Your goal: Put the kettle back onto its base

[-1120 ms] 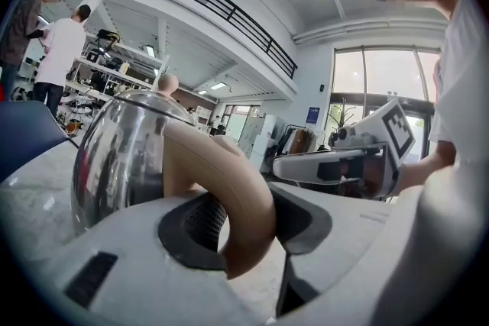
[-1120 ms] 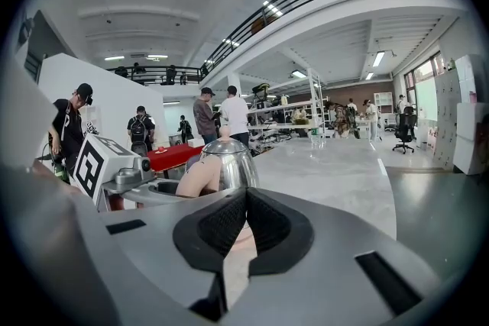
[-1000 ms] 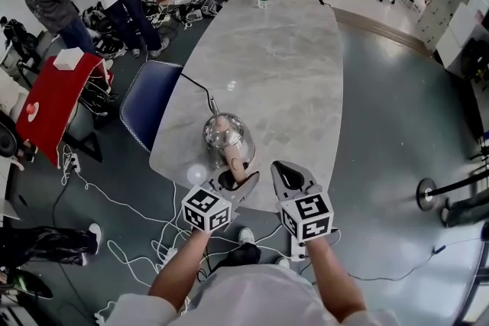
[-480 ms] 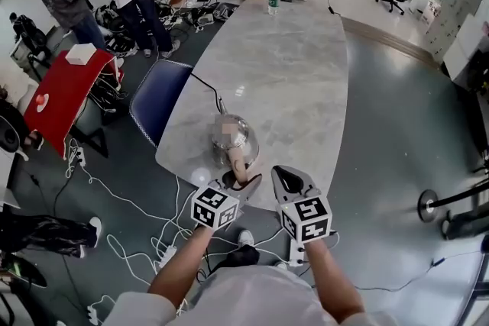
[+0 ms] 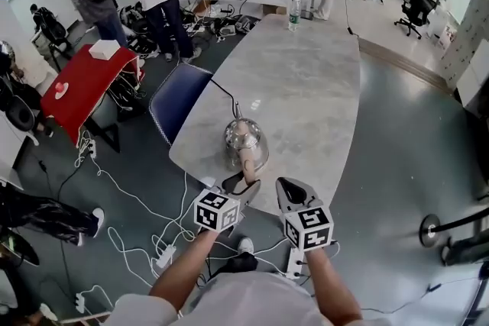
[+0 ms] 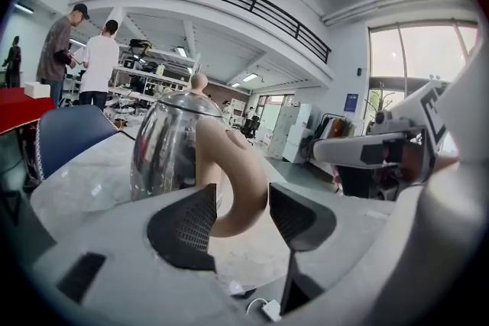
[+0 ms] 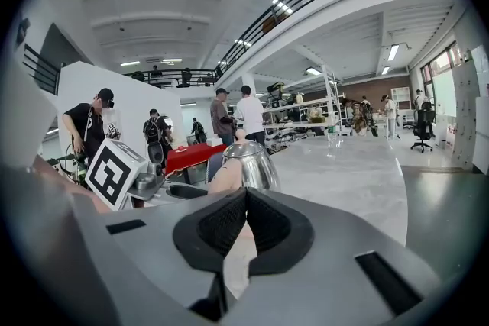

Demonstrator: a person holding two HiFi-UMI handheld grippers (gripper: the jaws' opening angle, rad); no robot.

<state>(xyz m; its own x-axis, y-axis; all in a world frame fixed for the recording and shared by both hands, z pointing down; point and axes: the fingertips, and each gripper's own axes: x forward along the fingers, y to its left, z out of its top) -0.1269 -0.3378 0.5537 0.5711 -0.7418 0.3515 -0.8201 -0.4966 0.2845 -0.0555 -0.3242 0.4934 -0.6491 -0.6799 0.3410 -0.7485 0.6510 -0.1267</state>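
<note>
A shiny steel kettle with a beige handle stands upright near the front left corner of the grey marble table. A black cord runs from under it off the table's left edge; I cannot make out the base itself. My left gripper has its jaws on either side of the handle and they are opening, with a gap showing at the left pad. My right gripper hangs beside it at the table's front edge, shut with nothing in it.
A blue chair stands at the table's left side, a red table beyond it. A water bottle stands at the table's far end. Cables and a power strip lie on the floor below. People stand at the back left.
My left gripper's jaws have spread apart around the kettle's handle. The kettle stays standing where it was. The head view has tilted up a little.
</note>
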